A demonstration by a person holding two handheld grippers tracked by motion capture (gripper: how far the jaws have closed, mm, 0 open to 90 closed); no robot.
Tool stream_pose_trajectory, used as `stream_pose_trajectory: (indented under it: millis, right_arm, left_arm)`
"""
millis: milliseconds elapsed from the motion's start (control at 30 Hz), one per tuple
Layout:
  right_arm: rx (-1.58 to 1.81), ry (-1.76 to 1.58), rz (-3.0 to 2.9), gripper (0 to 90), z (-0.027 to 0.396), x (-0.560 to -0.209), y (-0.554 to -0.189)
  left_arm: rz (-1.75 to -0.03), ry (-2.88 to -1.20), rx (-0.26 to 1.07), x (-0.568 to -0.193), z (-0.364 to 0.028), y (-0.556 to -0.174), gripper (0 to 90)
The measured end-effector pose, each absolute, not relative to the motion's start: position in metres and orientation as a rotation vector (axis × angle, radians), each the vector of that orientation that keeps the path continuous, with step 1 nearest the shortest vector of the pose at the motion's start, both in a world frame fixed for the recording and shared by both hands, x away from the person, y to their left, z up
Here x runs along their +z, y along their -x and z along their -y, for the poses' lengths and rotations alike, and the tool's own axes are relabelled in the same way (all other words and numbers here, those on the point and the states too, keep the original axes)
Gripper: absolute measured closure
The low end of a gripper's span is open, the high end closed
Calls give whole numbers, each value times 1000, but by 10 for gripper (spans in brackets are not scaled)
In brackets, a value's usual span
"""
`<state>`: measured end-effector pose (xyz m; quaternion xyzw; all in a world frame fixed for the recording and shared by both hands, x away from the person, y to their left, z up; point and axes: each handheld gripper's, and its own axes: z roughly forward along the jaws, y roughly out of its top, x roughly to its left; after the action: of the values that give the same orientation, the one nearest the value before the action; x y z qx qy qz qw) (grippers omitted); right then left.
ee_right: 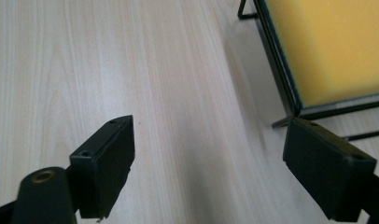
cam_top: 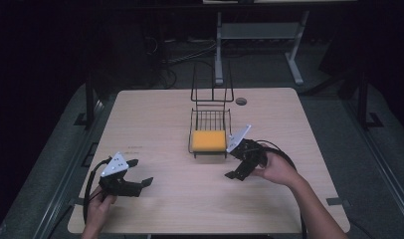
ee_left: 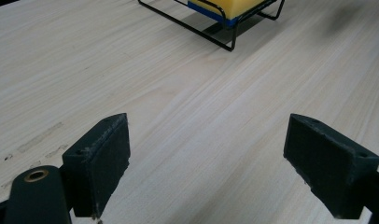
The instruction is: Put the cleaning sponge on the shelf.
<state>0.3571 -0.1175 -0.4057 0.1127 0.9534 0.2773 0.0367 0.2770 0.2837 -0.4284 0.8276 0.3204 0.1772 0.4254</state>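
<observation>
1. A pale wooden tabletop (cam_top: 155, 124) stands in a dim room, cables and a desk frame in the dark at the top of the frame; a black wire rack (cam_top: 210, 130) sits at centre, a yellow sponge (cam_top: 208, 140) lying flat in its near tray.
2. The right hand-held gripper (cam_top: 233, 164) hovers just right of and below the rack, jaws spread wide and empty; in the right gripper view the sponge (ee_right: 327, 46) fills the upper right, one jaw almost at the rack's corner.
3. The left hand-held gripper (cam_top: 139, 172) waits at lower left, well apart, jaws also wide and empty; the rack (ee_left: 215, 23) shows at the top of its view.
4. The sponge's long axis runs left to right across the frame, broad face up; the right hand is clearly nearer, so a reach would likely go up and to the left from there.
</observation>
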Motion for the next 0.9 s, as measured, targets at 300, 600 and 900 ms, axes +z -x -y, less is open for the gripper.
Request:
stream_pose_trajectory:
  millis: [300,600,900]
  right_arm:
    - [846,-381,-2924,164,130,-411,-350]
    - [834,-412,-2919,164,144,-413,-343]
    - [832,-452,-2912,164,158,-421,-334]
  left_arm:
    - [-805,-2067,445,-428,-284,-277,141]
    - [-800,-2078,446,-429,-284,-276,141]
    - [-801,-2085,446,-429,-283,-275,141]
